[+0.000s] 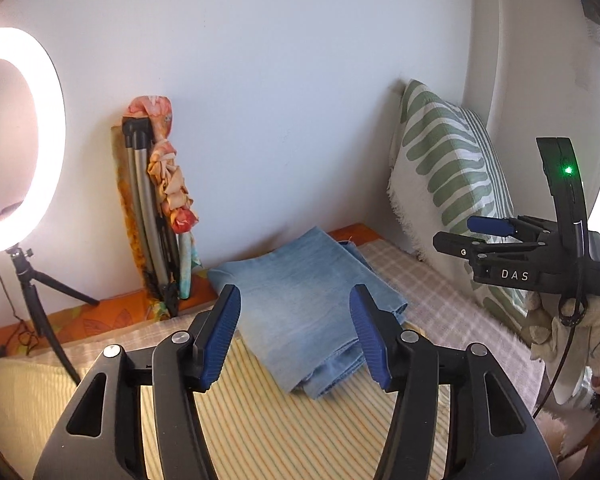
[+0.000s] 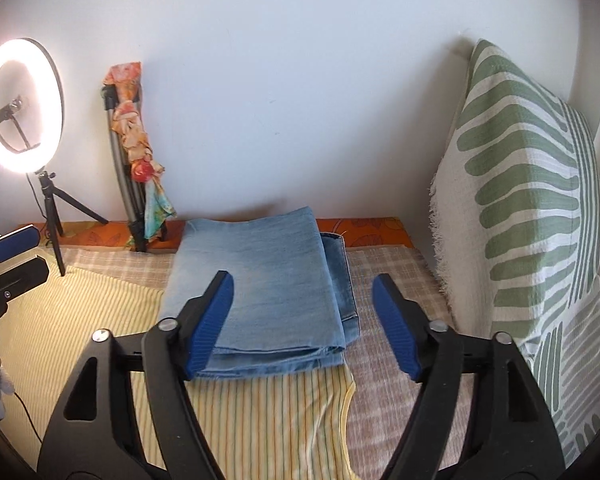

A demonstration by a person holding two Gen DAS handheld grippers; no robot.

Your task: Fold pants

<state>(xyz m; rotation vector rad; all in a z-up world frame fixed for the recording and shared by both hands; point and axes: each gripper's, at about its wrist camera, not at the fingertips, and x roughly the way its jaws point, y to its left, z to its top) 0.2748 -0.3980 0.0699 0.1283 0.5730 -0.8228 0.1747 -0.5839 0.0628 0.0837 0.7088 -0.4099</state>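
Left wrist view: left gripper (image 1: 296, 336) raised above the bed (image 1: 440, 292), fingers (image 1: 220, 336) spread, nothing between them. One pair of pants (image 1: 308, 304) below, pale blue denim folded into a flat rectangle of several layers, lying partly on a yellow striped cloth (image 1: 260, 420) and partly on the checked bed cover. Open cover to the right of the denim, up to one green-and-white leaf-patterned pillow (image 1: 448, 184) with a fringed edge, propped against the wall. Orange patterned strip along the bed's far edge. One glowing ring light (image 1: 20, 140) on a small black tripod at left. One folded metal stand (image 1: 148, 216) with a floral scarf draped over it, leaning on the wall. Right gripper (image 1: 460, 236) at the right edge, black body, blue pads parted, empty, well clear of the denim.

Right wrist view: right gripper (image 2: 304, 324) above the near hem of the pants (image 2: 260, 284), fingers (image 2: 396, 328) spread wide, gripping nothing. Stacked hems with raw frayed edges on the near side, a seamed layer peeking out along the right side. Free checked cover between denim and pillow (image 2: 532, 208). Striped cloth (image 2: 260, 420) ribbed, with a curved hemmed edge. Left gripper (image 2: 16, 256) at the left border, pads apart. Ring light (image 2: 20, 108) and draped stand (image 2: 132, 152) against the plain white wall.
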